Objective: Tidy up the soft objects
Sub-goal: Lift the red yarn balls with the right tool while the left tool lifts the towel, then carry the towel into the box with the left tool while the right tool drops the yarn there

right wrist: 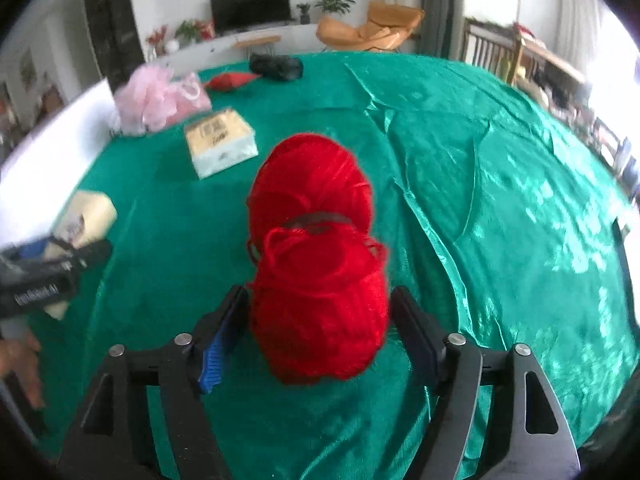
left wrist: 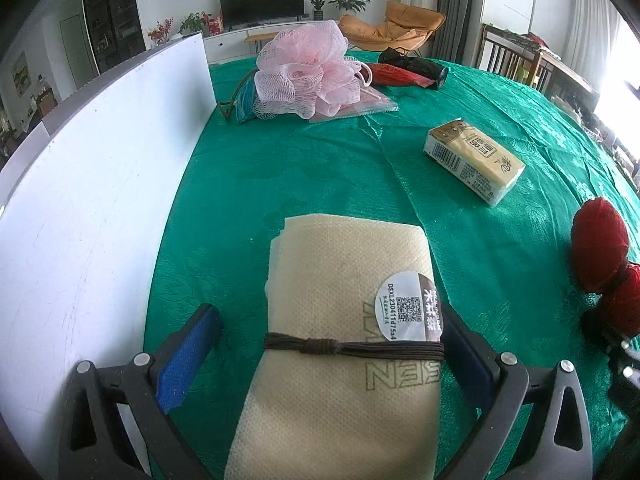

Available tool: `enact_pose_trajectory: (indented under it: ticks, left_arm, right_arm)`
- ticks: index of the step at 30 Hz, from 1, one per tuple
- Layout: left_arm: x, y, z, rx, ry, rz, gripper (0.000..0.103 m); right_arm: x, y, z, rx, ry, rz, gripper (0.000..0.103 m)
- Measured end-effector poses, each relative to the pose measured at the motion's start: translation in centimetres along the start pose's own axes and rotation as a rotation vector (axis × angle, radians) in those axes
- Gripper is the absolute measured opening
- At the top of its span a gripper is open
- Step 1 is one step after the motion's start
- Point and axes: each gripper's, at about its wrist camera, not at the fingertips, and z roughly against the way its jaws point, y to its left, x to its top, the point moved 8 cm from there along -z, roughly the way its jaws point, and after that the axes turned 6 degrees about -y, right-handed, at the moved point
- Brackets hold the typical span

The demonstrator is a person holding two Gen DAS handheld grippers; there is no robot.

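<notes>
A beige folded cloth bundle (left wrist: 344, 320), tied with a brown elastic band, lies on the green tablecloth (left wrist: 320, 168). My left gripper (left wrist: 326, 320) straddles it with jaws open; the left blue pad (left wrist: 188, 356) stands clear of the cloth, while the right pad is at its edge. Two skeins of red yarn (right wrist: 316, 272), bound by a dark band, rest on the cloth between the fingers of my right gripper (right wrist: 320, 296). Those jaws are open, with a narrow gap showing on the right side. The yarn also shows at the right edge of the left wrist view.
A pink mesh bath pouf (left wrist: 308, 72) sits on a pink pouch at the far side, with red and black folded items (left wrist: 404, 72) behind it. A tissue pack (left wrist: 474, 158) lies mid-table. A white board (left wrist: 100, 180) borders the left. A person's hand (right wrist: 20, 360) shows.
</notes>
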Motion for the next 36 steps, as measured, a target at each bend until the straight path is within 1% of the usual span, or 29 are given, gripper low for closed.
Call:
enact_pose_trajectory:
  ticks: [5,15,17,18,19,21,22,24,28,30,31,32,33,34,35,36]
  left_arm:
    - [0.0,0.0,0.0,0.0,0.0,0.0,0.103]
    - [0.0,0.0,0.0,-0.008,0.009,-0.006,0.103]
    - [-0.1,-0.1,-0.1,-0.025,0.038,-0.021,0.103]
    - [-0.2,-0.1,0.0,-0.032,0.063,-0.031,0.103]
    - [-0.3,-0.2,0.0,-0.039,0.105,-0.04,0.103]
    - [-0.5,-0.3,0.0,-0.048,0.163,-0.051,0.103]
    - [-0.6,-0.5,0.1,-0.06,0.181,-0.063,0.103]
    - [-0.7,-0.8,0.6,-0.081,0.182,-0.078,0.103]
    - [-0.1,-1.0,1.6,-0.103,0.145,-0.089,0.102]
    - [0.2,-1.0,1.7,-0.111,0.135,-0.083,0.097]
    - [0.3,-1.1,1.6,-0.115,0.135,-0.084,0.083]
    - [0.3,-1.1,1.6,-0.118,0.137,-0.086,0.063]
    - [0.3,-1.2,1.5,-0.116,0.139,-0.088,0.063]
    - [0.5,-1.2,1.6,-0.118,0.131,-0.088,0.061]
    - [0.6,-1.2,1.8,-0.122,0.122,-0.087,0.055]
    - [0.6,-1.1,2.3,-0.133,0.113,-0.081,0.053]
  right_arm:
    - [-0.3,-0.2,-0.1,-0.001,-0.006,-0.006,0.079]
    - [-0.4,0.1,-0.1,-0.004,-0.012,-0.006,0.079]
    - [-0.4,0.0,-0.1,-0.004,-0.012,-0.007,0.079]
    - [-0.4,0.0,0.0,-0.003,-0.012,-0.008,0.079]
    - [-0.5,0.0,0.0,-0.001,-0.011,-0.009,0.079]
    - [-0.4,-0.1,0.3,0.029,-0.001,-0.038,0.079]
    - [-0.3,-0.4,0.6,0.077,0.01,-0.079,0.079]
    - [0.3,-1.0,1.3,0.164,0.028,-0.154,0.079]
    - [2.7,-2.8,2.6,0.233,0.05,-0.225,0.079]
    - [3.8,-2.9,2.5,0.243,0.079,-0.221,0.079]
    - [4.4,-2.6,1.9,0.245,0.115,-0.196,0.079]
    - [4.7,-2.3,1.4,0.239,0.14,-0.173,0.079]
    - [4.8,-1.8,0.9,0.227,0.165,-0.142,0.079]
    - [4.7,-1.2,-0.1,0.2,0.203,-0.09,0.079]
    - [4.3,-0.7,-0.7,0.174,0.239,-0.048,0.078]
    - [3.5,-0.4,-1.4,0.142,0.284,-0.009,0.075]
